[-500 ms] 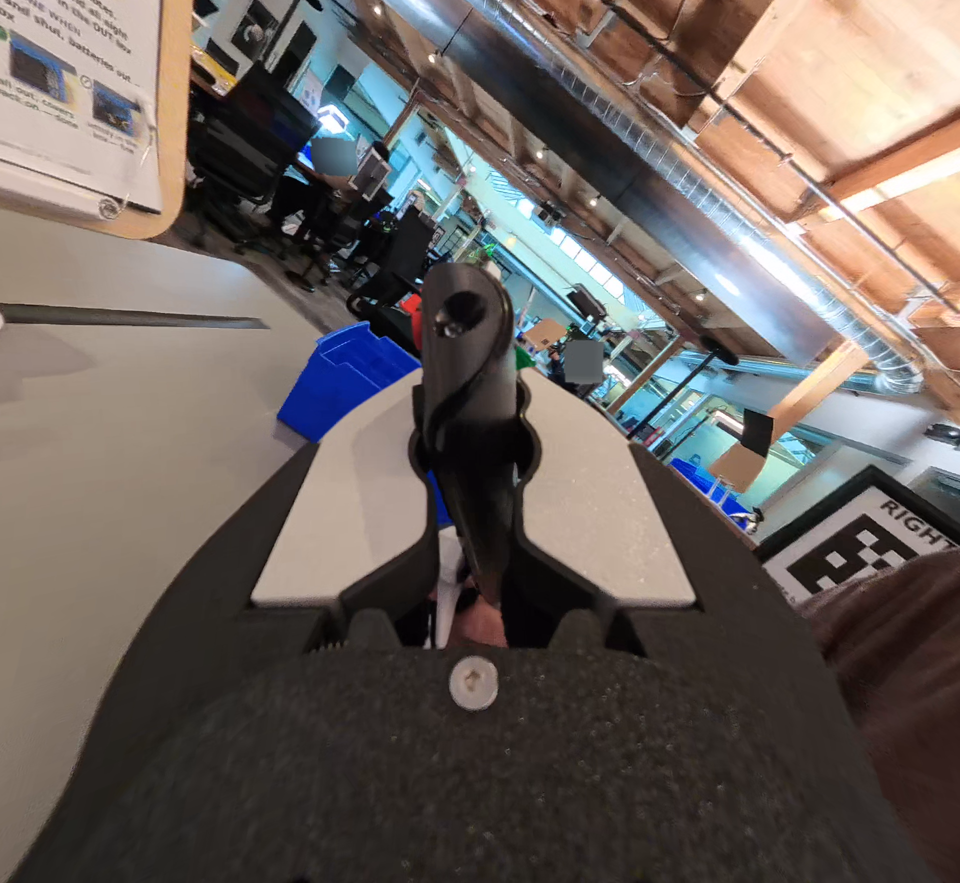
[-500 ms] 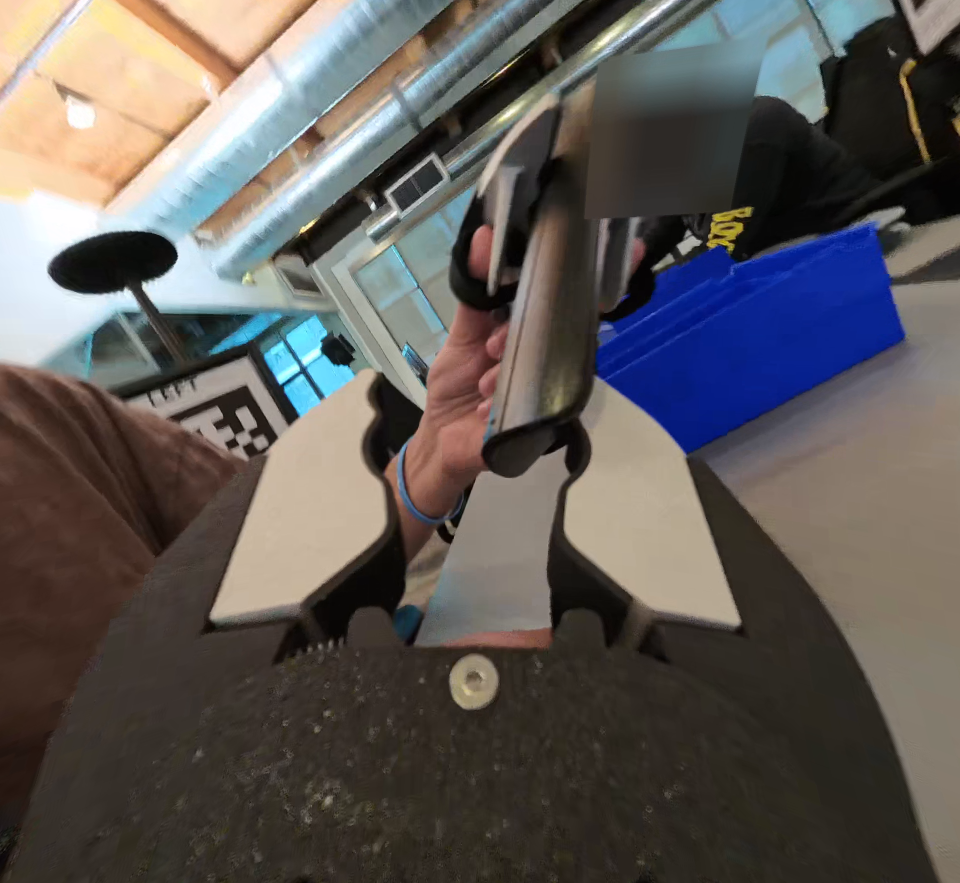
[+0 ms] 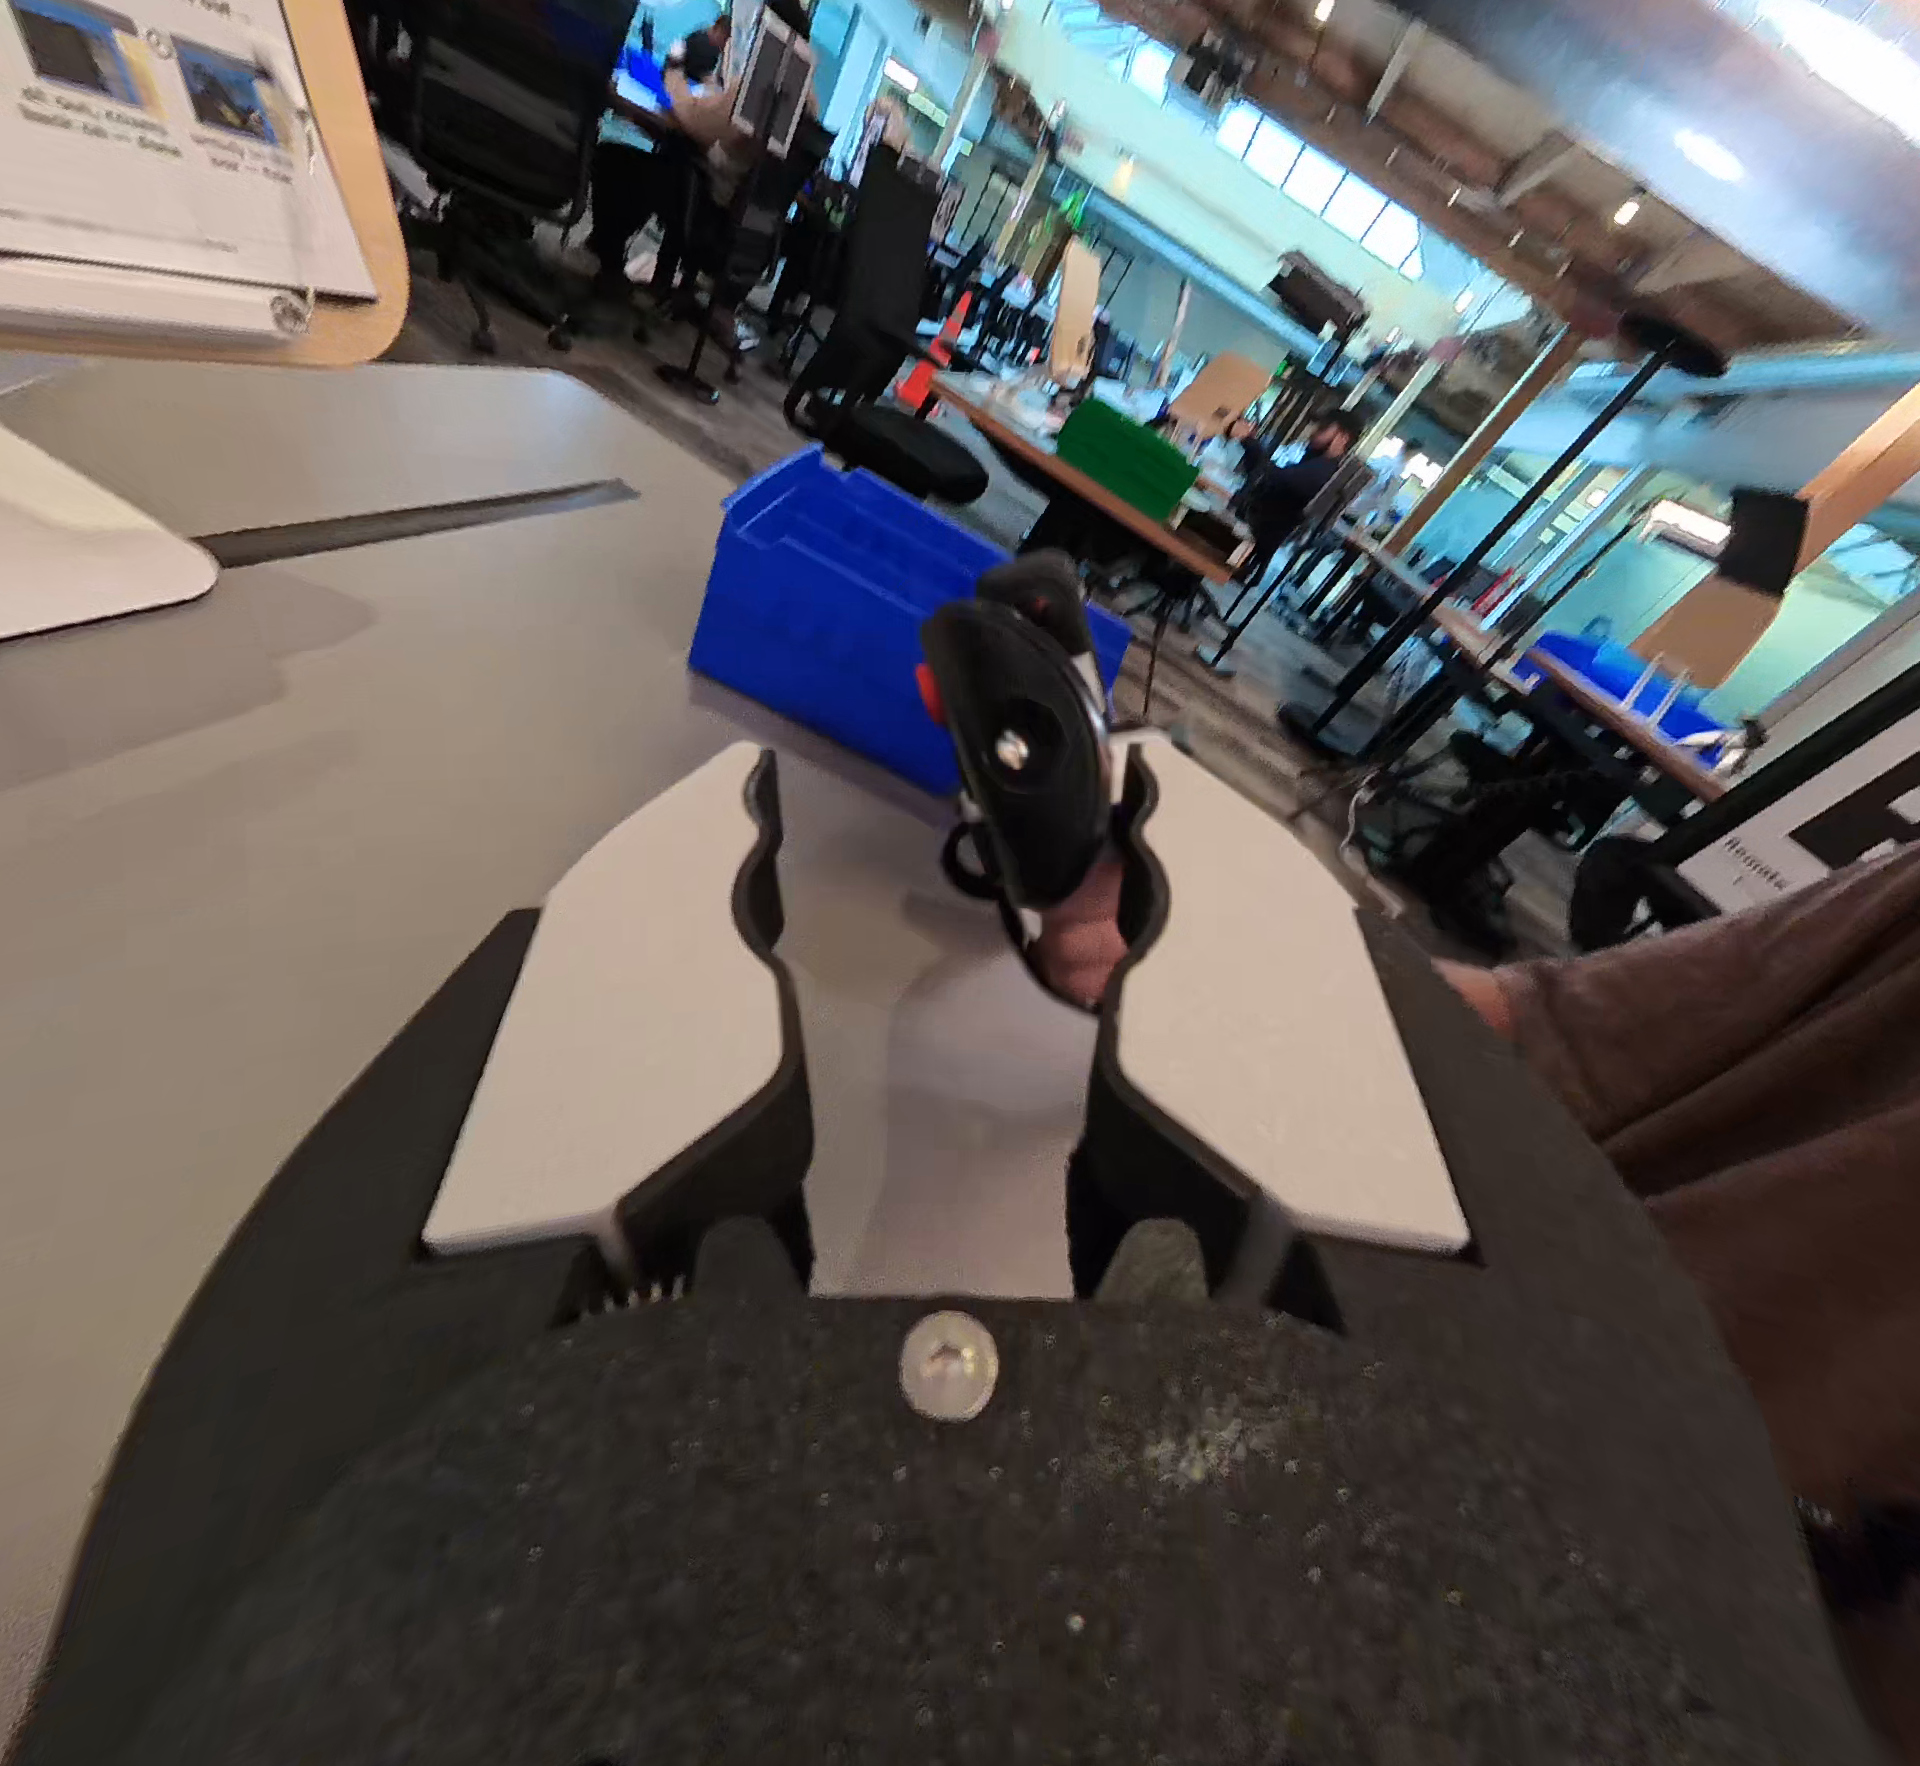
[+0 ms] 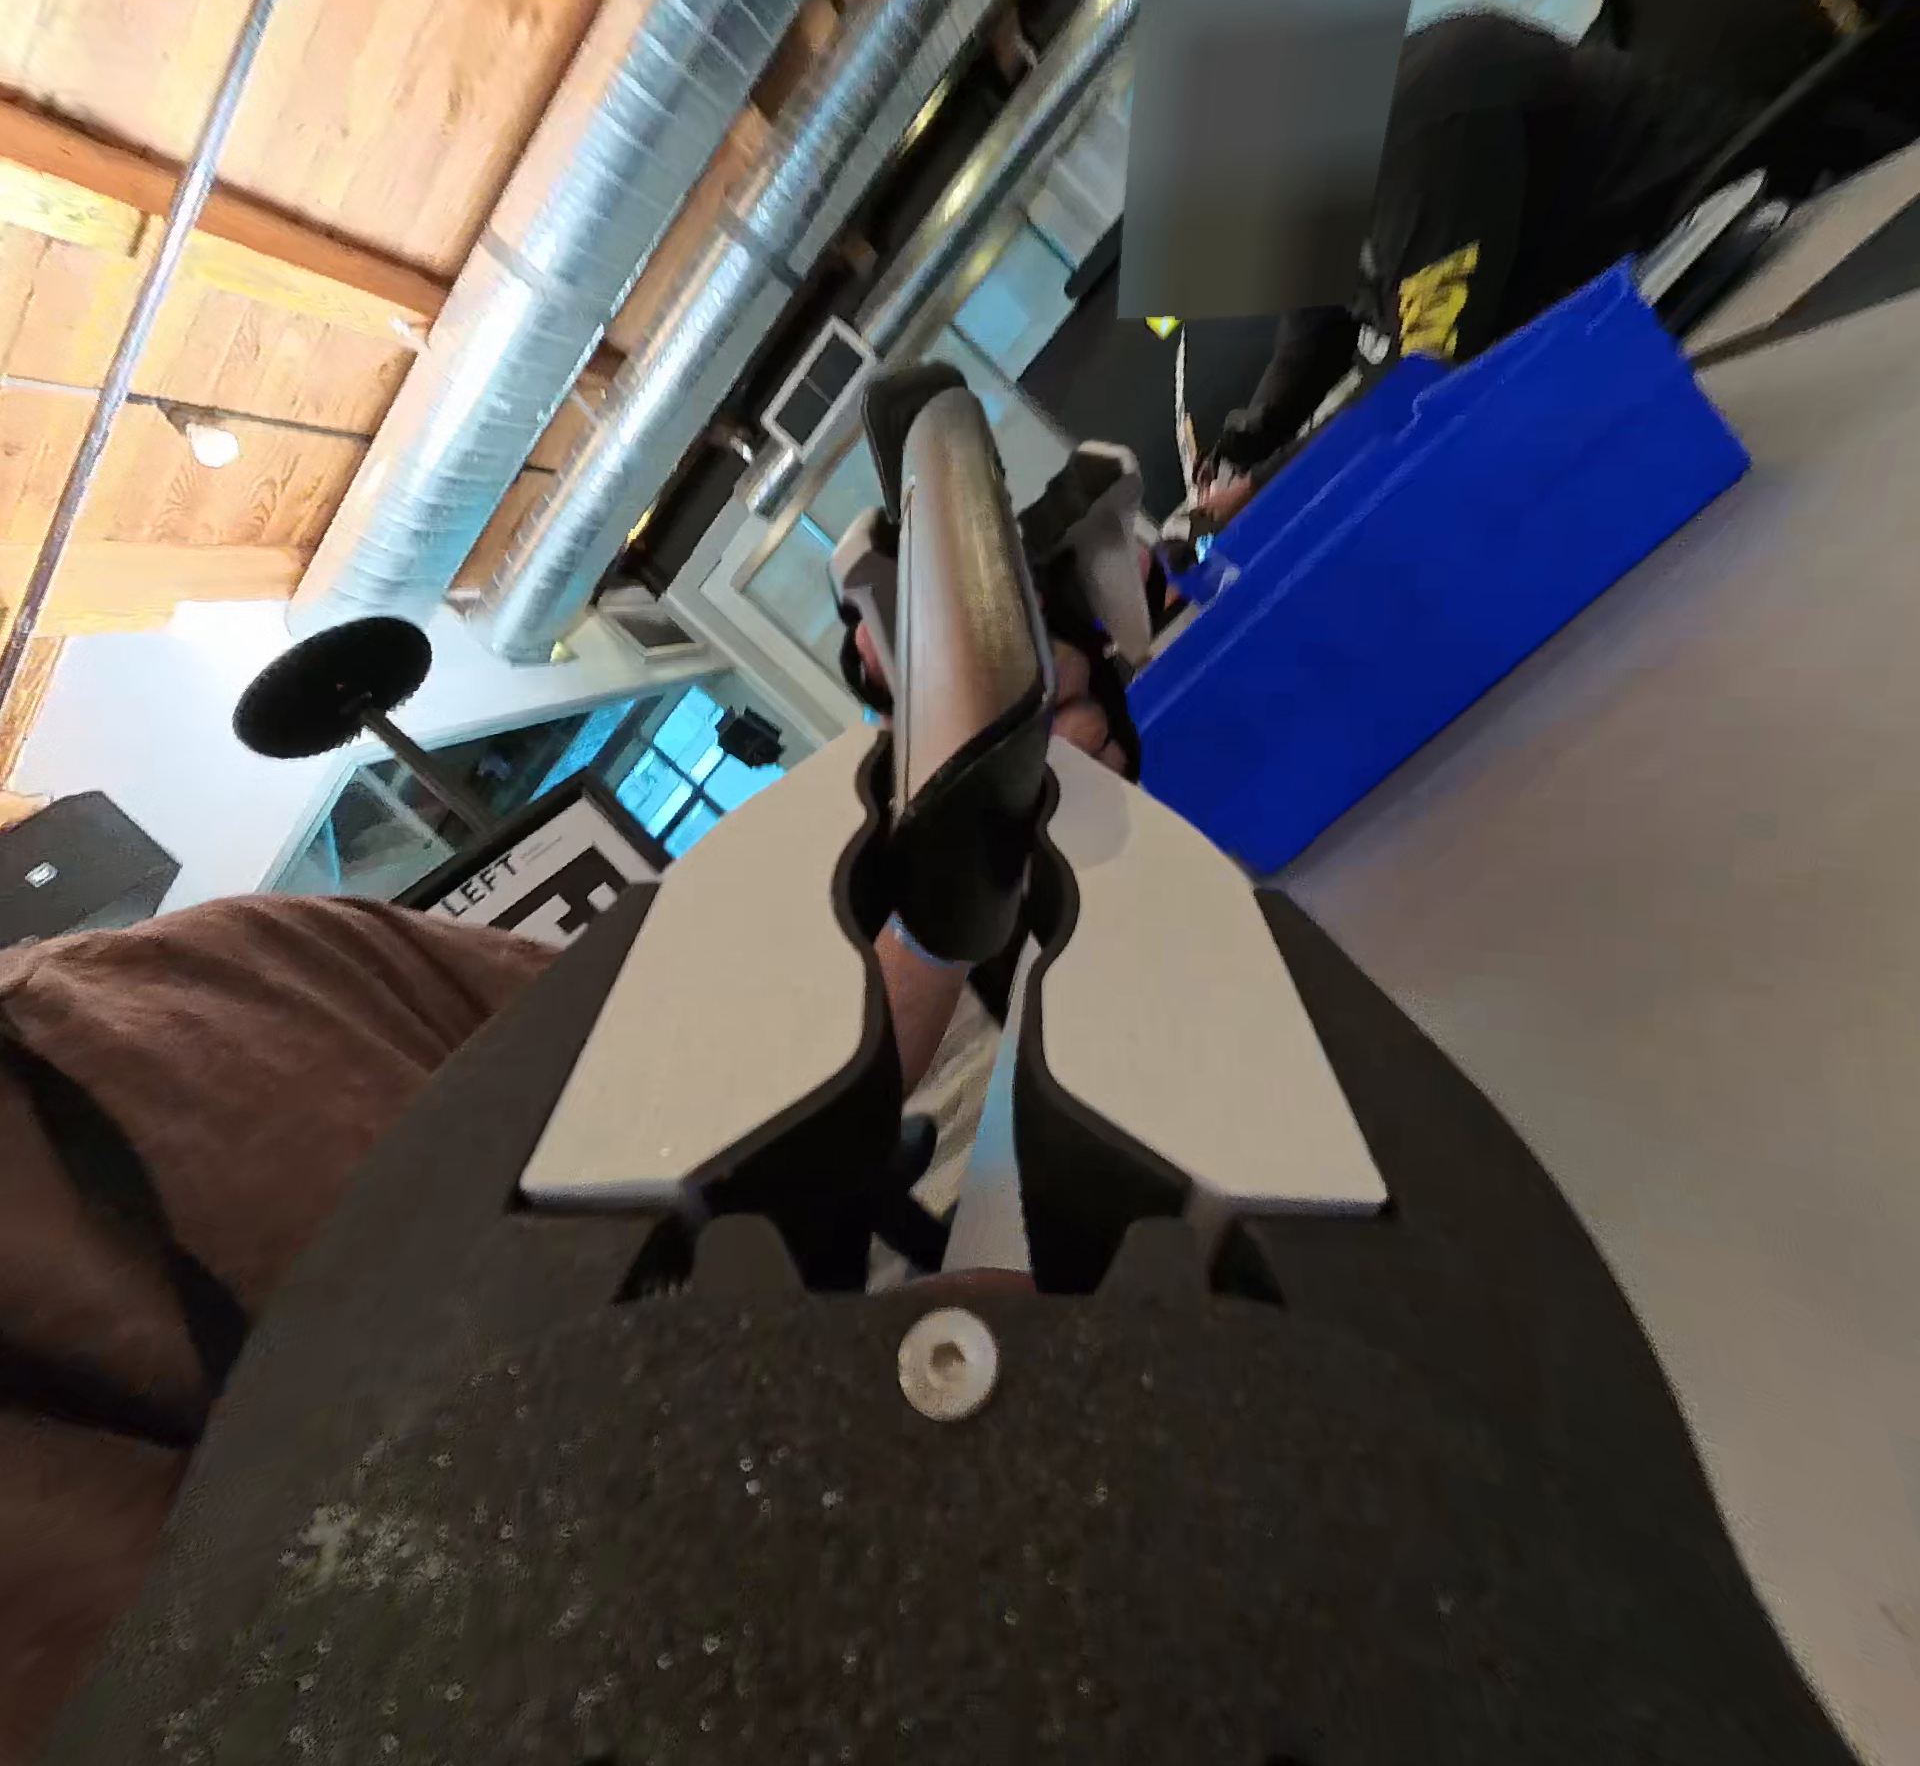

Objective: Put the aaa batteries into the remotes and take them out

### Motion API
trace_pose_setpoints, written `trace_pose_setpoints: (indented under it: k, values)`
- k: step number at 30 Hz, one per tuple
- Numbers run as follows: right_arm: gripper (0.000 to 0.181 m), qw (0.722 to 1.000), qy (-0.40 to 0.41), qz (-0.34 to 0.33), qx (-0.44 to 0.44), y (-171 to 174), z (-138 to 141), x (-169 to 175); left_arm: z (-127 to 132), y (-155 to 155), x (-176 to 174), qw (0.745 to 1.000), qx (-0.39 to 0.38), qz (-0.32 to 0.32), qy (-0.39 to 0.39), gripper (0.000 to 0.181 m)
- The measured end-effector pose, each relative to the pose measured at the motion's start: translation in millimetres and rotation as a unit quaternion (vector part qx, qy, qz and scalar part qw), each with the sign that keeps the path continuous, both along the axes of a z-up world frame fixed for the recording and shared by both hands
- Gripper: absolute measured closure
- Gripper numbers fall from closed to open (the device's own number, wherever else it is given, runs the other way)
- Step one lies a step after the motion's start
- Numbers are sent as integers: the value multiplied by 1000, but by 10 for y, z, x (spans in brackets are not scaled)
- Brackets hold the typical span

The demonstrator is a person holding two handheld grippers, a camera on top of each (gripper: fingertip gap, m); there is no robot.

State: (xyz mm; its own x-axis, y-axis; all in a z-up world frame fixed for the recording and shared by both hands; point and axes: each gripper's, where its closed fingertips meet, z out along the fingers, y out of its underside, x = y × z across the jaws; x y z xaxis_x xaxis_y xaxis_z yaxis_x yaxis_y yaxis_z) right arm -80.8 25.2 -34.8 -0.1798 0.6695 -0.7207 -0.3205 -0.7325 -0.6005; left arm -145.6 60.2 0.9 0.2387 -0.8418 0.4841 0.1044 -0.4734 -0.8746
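- Left wrist view: the left gripper (image 3: 940,781) is spread wide, with bare grey table (image 3: 312,781) showing through the gap.
- The remote (image 3: 1023,760) appears end-on at its tips, black, with a small screw facing the camera. It leans against the inner edge of the finger on the 3 o'clock side and stands clear of the other finger. A fingertip (image 3: 1081,947) shows just below it.
- A brown sleeve (image 3: 1714,1093) fills the edge at 4 o'clock.
- Beyond the tips, toward 12 o'clock, a blue bin (image 3: 821,636) sits on the table.
- At 10 o'clock a white stand base (image 3: 73,553) rests on the table, and above it is a board carrying printed sheets (image 3: 156,106).
- Chairs and desks fill the blurred room behind.
- Right wrist view: the right gripper (image 4: 961,781) is clamped on the near end of the remote (image 4: 966,594), which runs up and away toward 12 o'clock.
- A wrist with a blue band (image 4: 909,989) shows between its fingers.
- At the remote's far end, the left gripper's white fingers (image 4: 1117,563) stand on either side of it. I cannot tell from here whether they touch it.
- The sleeve (image 4: 208,1041) lies at 9 o'clock, with a black-and-white marker card (image 4: 540,885) just past it.
- The bin (image 4: 1434,615) sits at 2 o'clock, and a person in a black top (image 4: 1507,158) is behind it.
- Silver ducts (image 4: 582,262) cross the wooden ceiling at 11 o'clock.
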Motion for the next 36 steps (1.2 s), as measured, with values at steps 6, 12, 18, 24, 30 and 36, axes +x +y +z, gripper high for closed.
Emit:
trace_pose_setpoints:
  k: [6,12,18,24,30,36]
  values:
    - [159,993,-97,59,-25,-64,-168,31,-381,-312,-20,990,-6,-83,116,152]
    - [157,991,-115,31,56,-47,-129,104,-405,-394,75,990,-117,-81,15,157]
    - [110,977,-106,-77,170,23,-70,136,-338,-299,164,962,-222,-62,-145,158]
    - [110,939,-92,-176,281,-48,95,45,-377,-205,204,929,-277,-15,-244,159]
    - [92,912,-145,-226,311,36,12,60,-384,-140,220,910,-307,22,-278,159]
    - [87,912,-116,-241,312,20,125,18,-321,-271,392,890,-339,-15,-304,159]
